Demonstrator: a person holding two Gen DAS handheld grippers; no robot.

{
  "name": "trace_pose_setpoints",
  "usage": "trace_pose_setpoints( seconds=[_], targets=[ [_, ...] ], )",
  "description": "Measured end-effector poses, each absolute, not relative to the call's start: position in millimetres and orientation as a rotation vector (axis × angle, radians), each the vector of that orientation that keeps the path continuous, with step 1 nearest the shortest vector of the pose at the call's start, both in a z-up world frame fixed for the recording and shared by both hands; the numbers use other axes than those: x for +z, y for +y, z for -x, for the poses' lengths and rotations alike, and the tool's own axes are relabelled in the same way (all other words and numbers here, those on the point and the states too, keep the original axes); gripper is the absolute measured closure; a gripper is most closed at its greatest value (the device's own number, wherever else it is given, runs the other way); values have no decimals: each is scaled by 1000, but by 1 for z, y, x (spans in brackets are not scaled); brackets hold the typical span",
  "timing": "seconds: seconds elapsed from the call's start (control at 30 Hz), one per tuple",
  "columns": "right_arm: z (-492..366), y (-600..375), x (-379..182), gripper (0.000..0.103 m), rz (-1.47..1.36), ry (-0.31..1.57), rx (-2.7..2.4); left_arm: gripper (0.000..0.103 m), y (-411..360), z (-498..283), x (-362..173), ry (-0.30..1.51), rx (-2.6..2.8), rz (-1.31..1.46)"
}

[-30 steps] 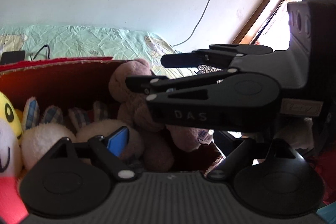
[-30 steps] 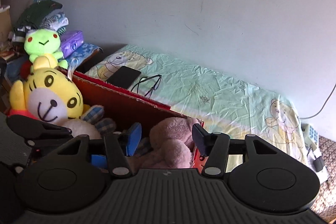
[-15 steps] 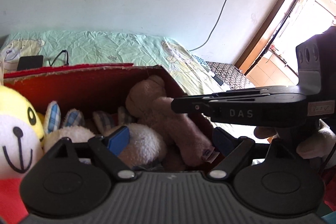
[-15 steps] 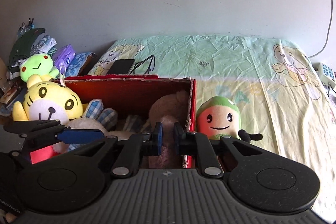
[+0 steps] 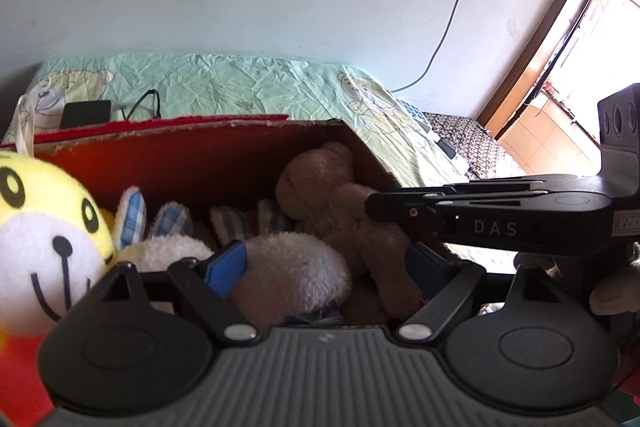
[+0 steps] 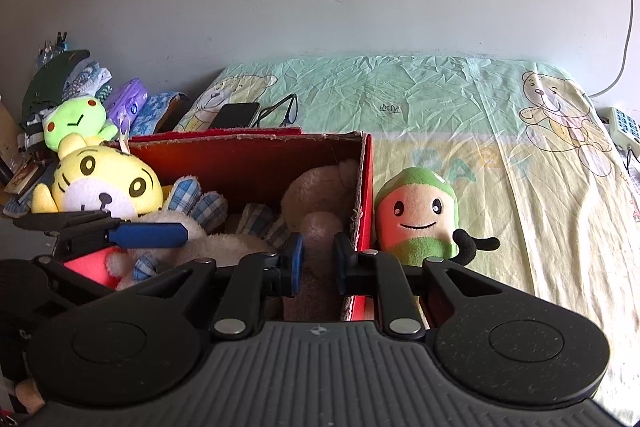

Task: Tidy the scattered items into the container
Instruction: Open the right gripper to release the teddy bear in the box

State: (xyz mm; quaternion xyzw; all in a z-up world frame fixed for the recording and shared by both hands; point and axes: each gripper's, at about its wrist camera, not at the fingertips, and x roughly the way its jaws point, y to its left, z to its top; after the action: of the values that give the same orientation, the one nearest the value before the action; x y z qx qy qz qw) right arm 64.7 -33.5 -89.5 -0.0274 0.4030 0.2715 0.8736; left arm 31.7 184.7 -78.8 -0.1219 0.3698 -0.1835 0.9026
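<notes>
A red cardboard box sits on the bed and holds several plush toys: a yellow tiger, a white plaid-eared bunny and a brown teddy bear. A green and orange plush stands on the bed just right of the box. My left gripper is open above the bunny and bear. My right gripper is nearly closed above the bear's leg at the box's right wall, with a narrow gap and nothing held.
A green frog plush and stacked clothes sit left of the box. A black phone and glasses lie on the sheet behind it. A power strip lies at the bed's right edge. A doorway is at the right.
My right gripper let go of the brown bear in the box, closed to a narrow gap and drew back to the right. The left gripper stayed open over the box.
</notes>
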Motion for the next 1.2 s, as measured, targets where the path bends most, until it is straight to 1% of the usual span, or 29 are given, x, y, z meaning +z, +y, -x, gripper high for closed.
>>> trace_pose_setpoints(
  seconds=[0.13,0.17,0.3,0.43,0.53,1.03,1.13,1.2],
  targets=[
    [-62,-35,-91,87,39,851,567,15,188,-29,-78,774,-338,245],
    [-61,-35,-90,85,39,851,569,15,189,-28,-78,778,-329,247],
    [-60,-42,-83,84,-14,809,556,16,191,-24,-74,773,-289,253],
    [-56,-44,-82,84,-34,807,544,16,190,-21,-68,773,-221,234],
    [-47,-42,-83,79,-26,805,545,16,185,-19,-65,788,-163,201],
    [-27,-46,-89,78,-74,804,499,4,178,-1,-57,856,95,110],
    [-24,-47,-89,75,-87,804,488,4,176,4,-54,857,141,75],
    [-20,-47,-88,71,-89,800,483,4,175,7,-53,857,166,59]
  ],
)
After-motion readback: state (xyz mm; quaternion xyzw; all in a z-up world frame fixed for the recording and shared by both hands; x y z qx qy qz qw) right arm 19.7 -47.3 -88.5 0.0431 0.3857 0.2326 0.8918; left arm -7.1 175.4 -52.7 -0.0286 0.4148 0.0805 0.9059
